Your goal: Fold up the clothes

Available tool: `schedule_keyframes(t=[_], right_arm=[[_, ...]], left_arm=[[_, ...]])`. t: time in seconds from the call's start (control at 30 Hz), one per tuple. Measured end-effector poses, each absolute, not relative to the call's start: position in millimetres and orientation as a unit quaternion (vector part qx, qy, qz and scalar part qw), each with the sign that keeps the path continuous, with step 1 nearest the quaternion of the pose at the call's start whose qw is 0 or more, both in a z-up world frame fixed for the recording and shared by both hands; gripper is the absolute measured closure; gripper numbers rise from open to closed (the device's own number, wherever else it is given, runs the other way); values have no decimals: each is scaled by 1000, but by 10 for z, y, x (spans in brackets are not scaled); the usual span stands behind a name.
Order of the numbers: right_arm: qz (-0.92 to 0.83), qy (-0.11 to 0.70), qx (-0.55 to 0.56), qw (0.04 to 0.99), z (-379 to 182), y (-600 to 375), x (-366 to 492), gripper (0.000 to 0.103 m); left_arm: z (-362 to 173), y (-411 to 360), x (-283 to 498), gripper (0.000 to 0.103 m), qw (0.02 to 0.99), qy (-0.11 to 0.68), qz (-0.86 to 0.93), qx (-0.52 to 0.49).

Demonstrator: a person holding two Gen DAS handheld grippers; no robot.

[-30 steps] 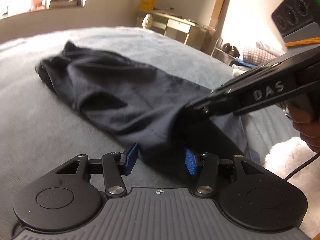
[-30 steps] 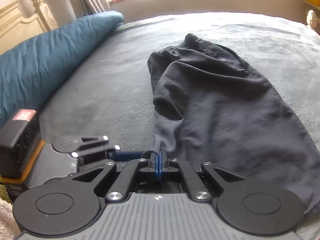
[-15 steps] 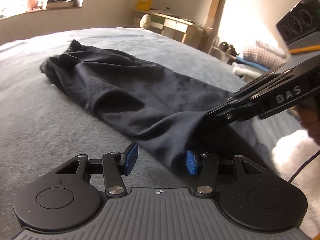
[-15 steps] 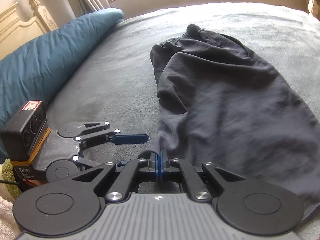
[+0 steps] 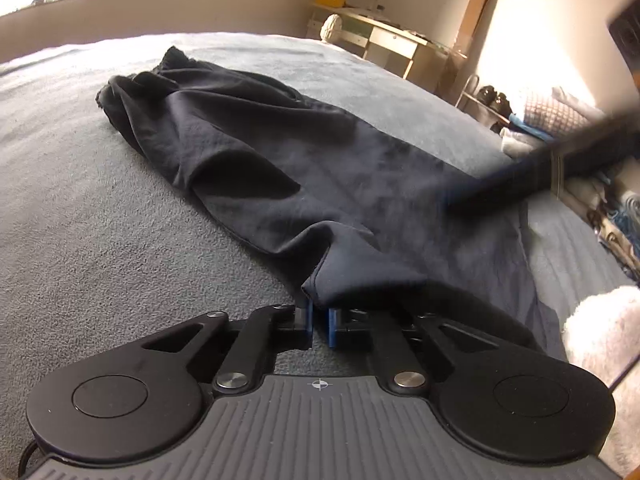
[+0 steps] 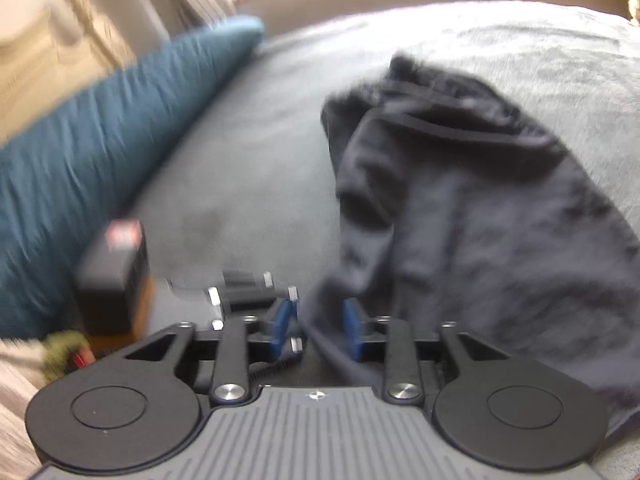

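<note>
A dark navy garment [image 5: 280, 168] lies stretched out on the grey bed cover [image 5: 80, 220], its gathered waistband at the far end. My left gripper [image 5: 319, 316] is shut on the garment's near hem corner, its blue pads almost together. My right gripper [image 6: 316, 320] stands open, with a fold of the same garment [image 6: 480, 220] still lying between its blue pads [image 6: 352, 328]. The right wrist view is blurred by motion. The left gripper's body [image 6: 240, 296] shows just left of that hem. A blurred finger of the right gripper [image 5: 540, 172] crosses above the cloth in the left wrist view.
A teal pillow [image 6: 100, 132] lies along the bed's left side by a carved headboard [image 6: 48, 52]. A white fluffy item [image 5: 600, 320] sits at the bed's right edge. Beyond it are stacked linens [image 5: 560, 120] and a desk [image 5: 392, 44].
My left gripper has closed on the hem corner it was straddling. My right gripper has let go of the cloth, opened, and swung away up and to the right.
</note>
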State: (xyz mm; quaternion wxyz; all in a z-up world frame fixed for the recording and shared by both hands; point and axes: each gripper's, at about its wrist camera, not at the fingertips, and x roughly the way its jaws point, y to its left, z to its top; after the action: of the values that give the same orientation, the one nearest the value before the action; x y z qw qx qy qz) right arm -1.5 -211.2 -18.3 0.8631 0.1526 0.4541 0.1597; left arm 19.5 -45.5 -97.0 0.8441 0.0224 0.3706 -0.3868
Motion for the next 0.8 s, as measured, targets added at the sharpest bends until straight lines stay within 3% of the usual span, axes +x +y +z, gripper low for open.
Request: schedule_keyframes(t=[0.23,0.57,0.7,0.77,0.8], right_arm=[[134,423,122,888,9,-1961,796,57],[114,490,-127,855,-534,-616,2339,56],[94,495,-181,845,-728,-488,2469,56],[83,497,-206,839,-823,-431,2526,60],[78,497,-219,836,-870,-403,2554,69]], left_arm=[[-956,-497,102,101,849,353,-389,47],[-1019,-436,43,103,857,326,-398,25],[-1035,-382,17,103,857,305,-415,3],[-1033,-350,-11,103,852,289,-436,-6],[-1028,-335,-29,103,850,279,-447,-8]])
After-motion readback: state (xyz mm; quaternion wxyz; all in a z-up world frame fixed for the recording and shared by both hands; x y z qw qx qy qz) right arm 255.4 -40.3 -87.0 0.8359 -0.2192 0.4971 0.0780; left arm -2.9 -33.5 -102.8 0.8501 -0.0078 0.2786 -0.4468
